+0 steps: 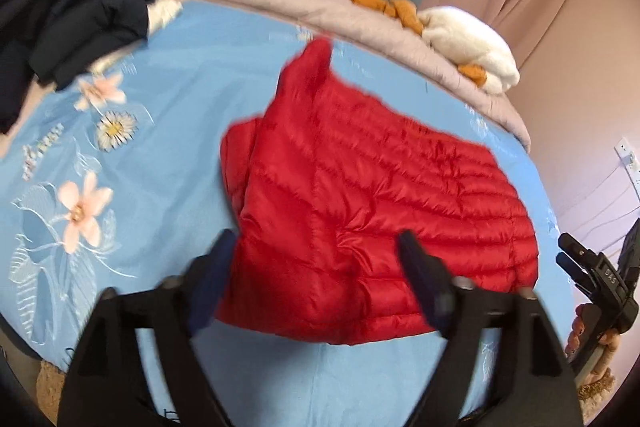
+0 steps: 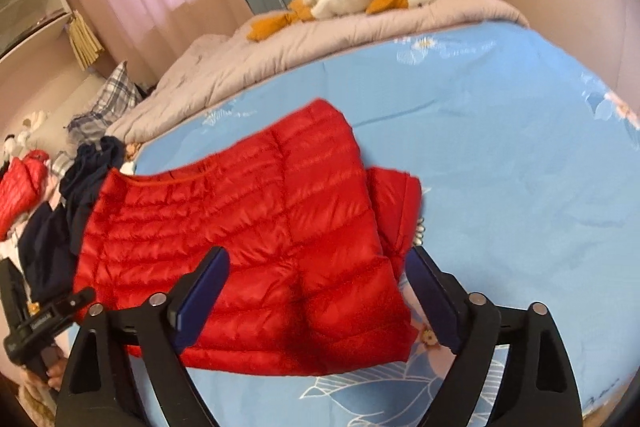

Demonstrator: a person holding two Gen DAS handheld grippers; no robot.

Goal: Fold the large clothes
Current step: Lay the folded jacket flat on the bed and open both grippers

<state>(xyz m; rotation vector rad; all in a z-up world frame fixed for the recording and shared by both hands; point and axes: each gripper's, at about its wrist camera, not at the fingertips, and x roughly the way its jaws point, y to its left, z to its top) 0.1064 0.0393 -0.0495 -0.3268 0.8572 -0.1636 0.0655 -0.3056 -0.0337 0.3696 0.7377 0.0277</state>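
Red jacket (image 1: 380, 195) near hem hidden behind both spread claws.

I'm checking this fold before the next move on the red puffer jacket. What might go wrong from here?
1. Both the left gripper and the right gripper are open above the red jacket, so nothing pins the slick, puffy fabric; the fold may spring open.
2. A sleeve sticks out at one side and may slip loose when lifted.
3. The dark clothes pile lies close and could snag.
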